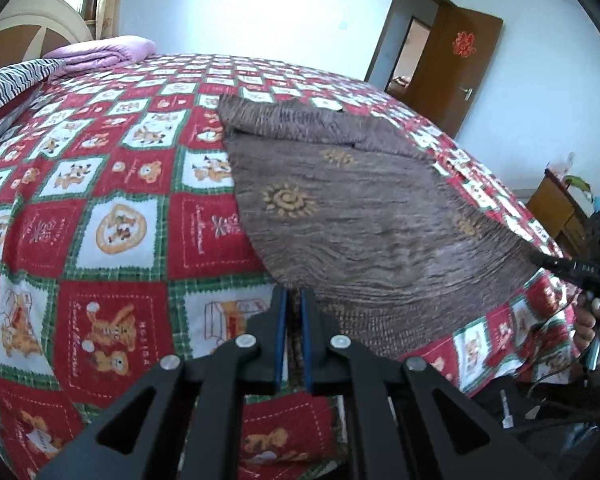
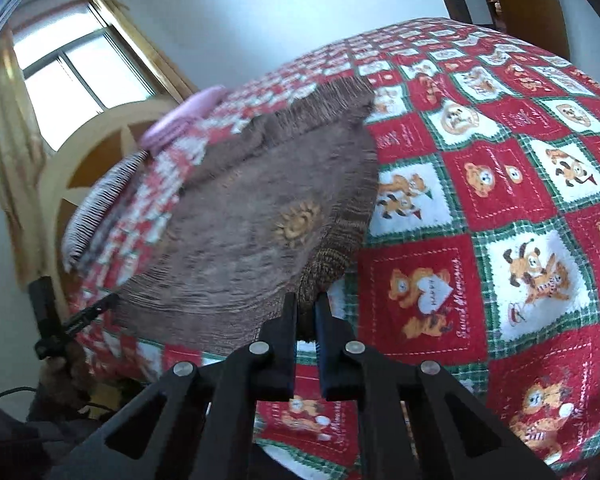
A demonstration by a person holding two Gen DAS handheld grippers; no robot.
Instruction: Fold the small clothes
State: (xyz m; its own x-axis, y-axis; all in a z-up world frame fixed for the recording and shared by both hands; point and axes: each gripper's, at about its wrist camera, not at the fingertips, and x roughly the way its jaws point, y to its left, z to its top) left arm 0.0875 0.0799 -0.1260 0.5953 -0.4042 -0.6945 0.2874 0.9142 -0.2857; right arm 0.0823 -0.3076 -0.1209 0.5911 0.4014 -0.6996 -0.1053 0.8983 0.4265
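Brown knitted garment (image 1: 364, 208) spread flat on the bed (image 1: 112, 184), over a red, white and green bear-print bedspread, with gold sun motifs on the knit. Near hem lying close to the bed's front edge; far end folded over itself in a ridge toward the middle of the bed. Left gripper (image 1: 294, 300) at the garment's near-left corner, jaws nearly together with brown knit between the blue pads, clamped on the hem. Right gripper (image 2: 306, 304) at the near-right corner, jaws pinched on a bunched, lifted bit of the ribbed hem. Wide stretch of bare bedspread to the garment's left in the left wrist view and to its right in the right wrist view. Folded pink blanket (image 1: 100, 54) and striped pillow (image 1: 8, 84) well apart from the garment, up by the arched headboard (image 2: 100, 160). Open brown door (image 1: 456, 68) beyond the far corner of the bed.
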